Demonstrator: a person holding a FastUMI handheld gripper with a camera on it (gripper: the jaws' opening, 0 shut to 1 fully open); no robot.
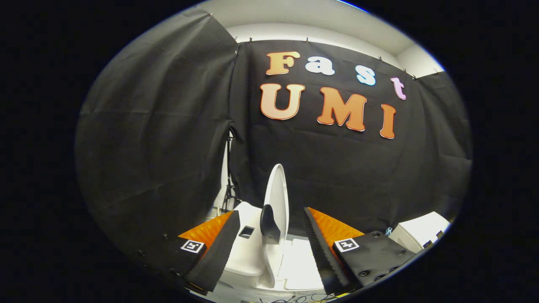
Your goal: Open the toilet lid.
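The white toilet lid (pixel 278 189) stands raised, nearly upright and seen edge-on, just ahead of and between my fingers. A dark rounded part (pixel 269 224) sits against its lower edge. The white toilet body (pixel 249 248) spreads out below and to the left of the lid, with a small dark rectangular recess (pixel 246 231) in it. My gripper (pixel 270 212) is open, its fingers wide apart on either side of the lid and touching nothing.
A white box-like unit (pixel 421 233) stands beyond the right finger. A thin dark stand (pixel 229 189) shows in the gap between the black cloth walls behind the toilet. Loose cables (pixel 294 299) lie on the floor below the fingers.
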